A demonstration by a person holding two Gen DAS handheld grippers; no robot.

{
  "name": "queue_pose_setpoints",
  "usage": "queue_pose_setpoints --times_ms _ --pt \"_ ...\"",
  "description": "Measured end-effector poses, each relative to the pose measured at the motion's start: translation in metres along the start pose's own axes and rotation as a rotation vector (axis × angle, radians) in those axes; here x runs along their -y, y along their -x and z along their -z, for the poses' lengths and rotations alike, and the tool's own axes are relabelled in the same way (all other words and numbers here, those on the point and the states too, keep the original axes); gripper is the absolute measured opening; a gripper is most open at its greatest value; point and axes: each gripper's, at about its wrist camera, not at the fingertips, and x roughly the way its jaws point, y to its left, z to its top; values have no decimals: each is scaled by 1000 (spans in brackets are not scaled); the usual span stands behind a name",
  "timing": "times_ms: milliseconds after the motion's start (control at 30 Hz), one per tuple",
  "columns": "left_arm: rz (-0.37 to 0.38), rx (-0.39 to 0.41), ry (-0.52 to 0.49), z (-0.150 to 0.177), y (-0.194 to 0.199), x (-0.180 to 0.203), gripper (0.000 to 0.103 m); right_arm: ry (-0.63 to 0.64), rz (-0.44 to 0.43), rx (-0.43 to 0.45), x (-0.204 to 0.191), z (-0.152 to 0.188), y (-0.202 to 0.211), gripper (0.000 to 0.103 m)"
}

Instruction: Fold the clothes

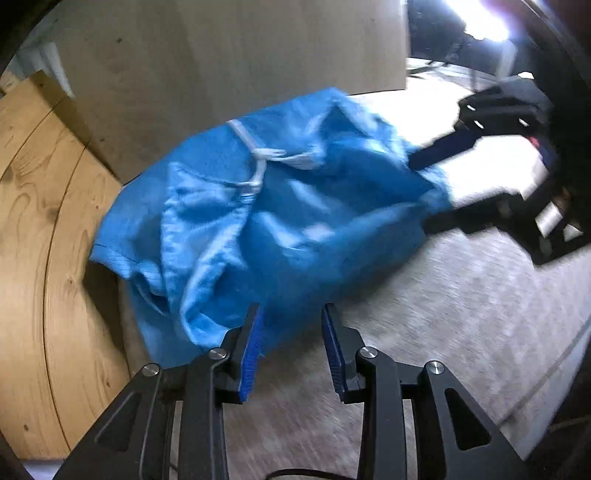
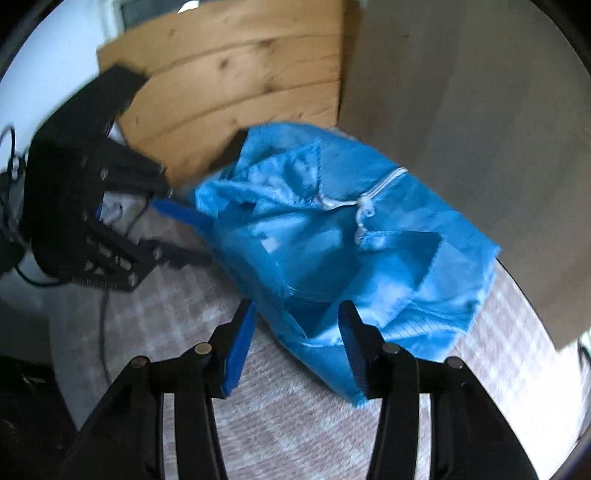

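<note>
A crumpled blue garment (image 1: pixel 277 206) (image 2: pixel 332 251) with a white drawstring (image 1: pixel 258 162) (image 2: pixel 364 210) lies bunched on a pale checked mat (image 1: pixel 443 314) (image 2: pixel 295 424). My left gripper (image 1: pixel 292 308) (image 2: pixel 210 240) is at one end of the cloth. Its blue pads stand apart, with a hem lying loosely between them. At the opposite end is my right gripper (image 2: pixel 298 304) (image 1: pixel 419 194), its jaws wider apart. A fold of the fabric rests against its right pad (image 2: pixel 351 343) without being pinched. Both views are motion-blurred.
A wooden plank board (image 1: pixel 37 221) (image 2: pixel 240 74) and a grey-beige panel (image 1: pixel 221 55) (image 2: pixel 461 110) stand just behind the garment. A thin black cable (image 2: pixel 103 332) trails over the mat at the left. Strong light glares at the far right (image 1: pixel 480 22).
</note>
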Motion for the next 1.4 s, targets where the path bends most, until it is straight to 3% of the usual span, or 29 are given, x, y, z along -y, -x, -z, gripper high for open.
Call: queue_pose_setpoints --times_ms 67,133,167,267,333,500,600,667,733,833,933,1100,1200,1300,1400 --pt "19 -9 3 0 -6 -6 7 58 16 -42 -4 3 -14 40" --pt "30 -1 7 1 -3 -12 4 121 55 -65 -8 4 -21 12" --pt "33 10 9 1 1 -14 3 136 67 -73 -8 2 -22 7" --pt "1 84 4 3 23 -13 2 199 147 0 -13 -4 -8 4" --pt "24 75 17 10 18 -12 2 254 216 23 -21 -4 -5 4" --pt "43 50 30 33 -5 -4 2 441 336 -31 -54 29 -38 4" --pt "41 40 30 40 -10 -5 7 475 364 -47 -61 42 -42 6" --pt "47 28 32 43 -4 -7 8 443 326 -39 -57 44 -32 14" --pt "66 22 38 43 11 -8 8 358 231 -35 -46 44 -13 23" --pt "112 34 67 38 36 -10 9 182 51 -1 -19 41 20 25" --pt "123 77 103 15 56 -23 9 -10 -50 78 15 29 44 25" --pt "69 135 154 -14 50 -53 11 -173 1 136 57 -4 32 25" --pt "66 43 181 -23 -2 -70 11 -241 -14 86 76 -15 -3 25" --pt "48 -90 168 -16 -38 -75 12 -249 86 -28 92 -13 -36 25" --pt "55 -35 183 -17 -19 -76 12 -314 81 -11 103 -1 -21 25"
